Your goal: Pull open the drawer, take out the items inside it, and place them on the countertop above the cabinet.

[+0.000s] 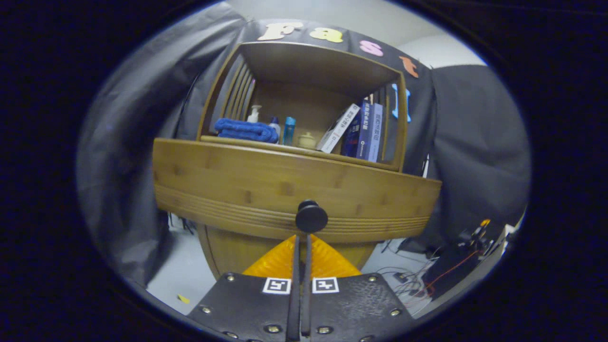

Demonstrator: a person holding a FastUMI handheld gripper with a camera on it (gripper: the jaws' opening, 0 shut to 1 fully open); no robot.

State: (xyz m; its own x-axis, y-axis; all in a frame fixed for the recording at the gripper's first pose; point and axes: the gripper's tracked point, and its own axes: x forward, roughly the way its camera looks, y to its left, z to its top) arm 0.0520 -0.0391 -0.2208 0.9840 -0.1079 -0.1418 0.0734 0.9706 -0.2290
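Note:
The wooden drawer front [266, 185] spans the cabinet just ahead of me, and its round black knob [311, 217] sits at the middle. My gripper [302, 237] is shut, its two fingers pressed almost together with nothing between them. Their tips end right under the knob's lower edge. Whether they touch it I cannot tell. The drawer's inside is hidden behind its front. Above it runs the countertop [285, 146], inside an open wooden alcove.
On the countertop stand a folded blue towel [246, 129], a white pump bottle [255, 114], a blue bottle [289, 130], a small cream jar [307, 140] and leaning books [363, 130]. Cables and gear [456, 251] lie on the floor to the right of the cabinet.

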